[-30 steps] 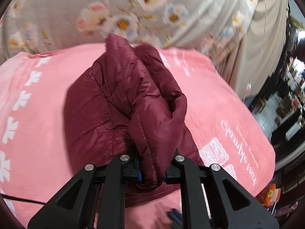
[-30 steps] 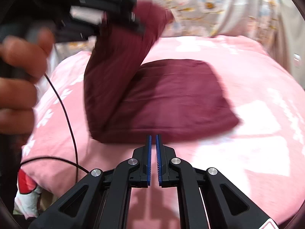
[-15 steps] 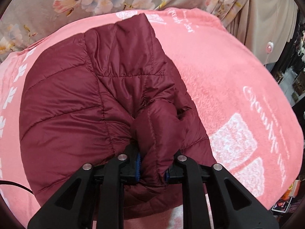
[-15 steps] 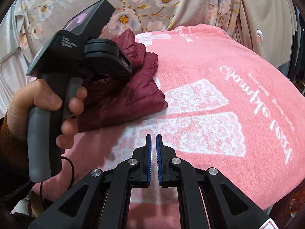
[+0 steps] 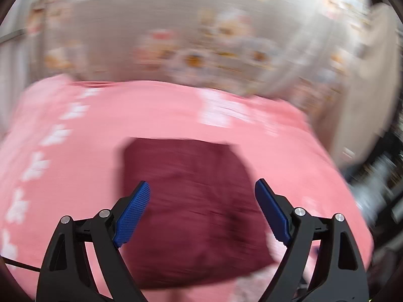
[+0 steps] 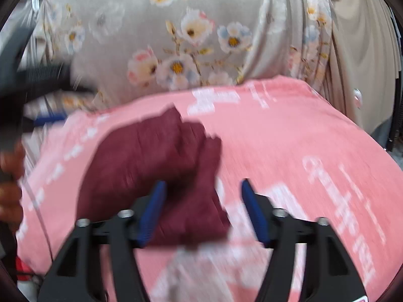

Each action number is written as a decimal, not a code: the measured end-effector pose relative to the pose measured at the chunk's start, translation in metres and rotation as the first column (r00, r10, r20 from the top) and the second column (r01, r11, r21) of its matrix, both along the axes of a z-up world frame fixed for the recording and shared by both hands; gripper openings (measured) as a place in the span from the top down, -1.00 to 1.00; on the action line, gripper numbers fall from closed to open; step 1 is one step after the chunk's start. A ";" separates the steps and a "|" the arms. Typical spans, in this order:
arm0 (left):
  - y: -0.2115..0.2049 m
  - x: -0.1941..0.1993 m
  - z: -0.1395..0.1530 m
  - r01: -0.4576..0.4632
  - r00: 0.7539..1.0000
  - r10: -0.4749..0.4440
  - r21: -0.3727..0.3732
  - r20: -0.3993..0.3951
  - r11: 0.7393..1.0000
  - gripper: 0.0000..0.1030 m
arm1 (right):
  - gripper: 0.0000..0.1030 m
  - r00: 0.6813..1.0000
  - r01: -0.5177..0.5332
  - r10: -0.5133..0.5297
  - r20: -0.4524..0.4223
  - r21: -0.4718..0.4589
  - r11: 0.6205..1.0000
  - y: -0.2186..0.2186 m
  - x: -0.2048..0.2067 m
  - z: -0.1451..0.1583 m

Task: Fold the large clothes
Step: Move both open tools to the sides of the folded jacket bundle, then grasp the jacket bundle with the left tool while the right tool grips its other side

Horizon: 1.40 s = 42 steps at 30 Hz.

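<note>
A maroon quilted jacket (image 5: pixel 194 201) lies folded into a compact bundle on the pink blanket (image 5: pixel 100 130). My left gripper (image 5: pixel 201 196) is open and empty, raised above the bundle's near side. In the right wrist view the jacket (image 6: pixel 151 161) lies left of centre on the blanket (image 6: pixel 302 138). My right gripper (image 6: pixel 201 191) is open and empty, just above the bundle's right edge. Both views are blurred by motion.
A grey floral curtain (image 6: pixel 176 37) hangs behind the bed, with beige drapes (image 6: pixel 360 37) at the right. The person's hand (image 6: pixel 10 176) and the left tool show at the left edge. A black cable (image 5: pixel 20 266) runs at the lower left.
My left gripper has let go of the jacket, opened and pulled back. My right gripper has opened and moved over the bundle's right edge. The jacket now lies flat.
</note>
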<state>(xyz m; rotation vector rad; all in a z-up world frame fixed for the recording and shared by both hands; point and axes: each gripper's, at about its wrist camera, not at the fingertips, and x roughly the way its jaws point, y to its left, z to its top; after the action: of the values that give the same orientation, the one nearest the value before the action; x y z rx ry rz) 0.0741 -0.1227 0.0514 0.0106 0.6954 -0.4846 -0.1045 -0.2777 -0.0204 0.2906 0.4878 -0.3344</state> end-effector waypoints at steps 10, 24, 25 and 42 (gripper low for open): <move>0.085 0.052 -0.035 -0.262 0.957 0.268 0.062 -0.113 0.963 -0.38 | -0.21 0.986 -0.099 0.106 -0.133 0.052 0.994 0.009 0.108 -0.011; -0.009 0.067 -0.066 -0.063 0.980 0.076 0.075 -0.182 0.995 -0.30 | 0.79 0.973 0.064 -0.029 -0.228 0.147 0.987 -0.031 0.055 -0.060; -0.020 0.067 -0.074 -0.049 0.980 0.064 0.084 -0.191 0.995 -0.30 | 0.79 0.970 0.069 -0.033 -0.239 0.144 0.987 -0.030 0.054 -0.066; -0.061 0.070 -0.147 -0.080 0.985 0.110 0.214 -0.134 0.973 -0.61 | 0.77 0.971 0.084 -0.053 -0.231 0.126 0.988 -0.035 0.062 -0.090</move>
<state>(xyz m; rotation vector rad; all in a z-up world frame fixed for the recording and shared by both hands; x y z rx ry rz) 0.1439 -0.1838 -0.0952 0.1396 0.8835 -0.3203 -0.0423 -0.3127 -0.1106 0.4043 0.7290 -0.4056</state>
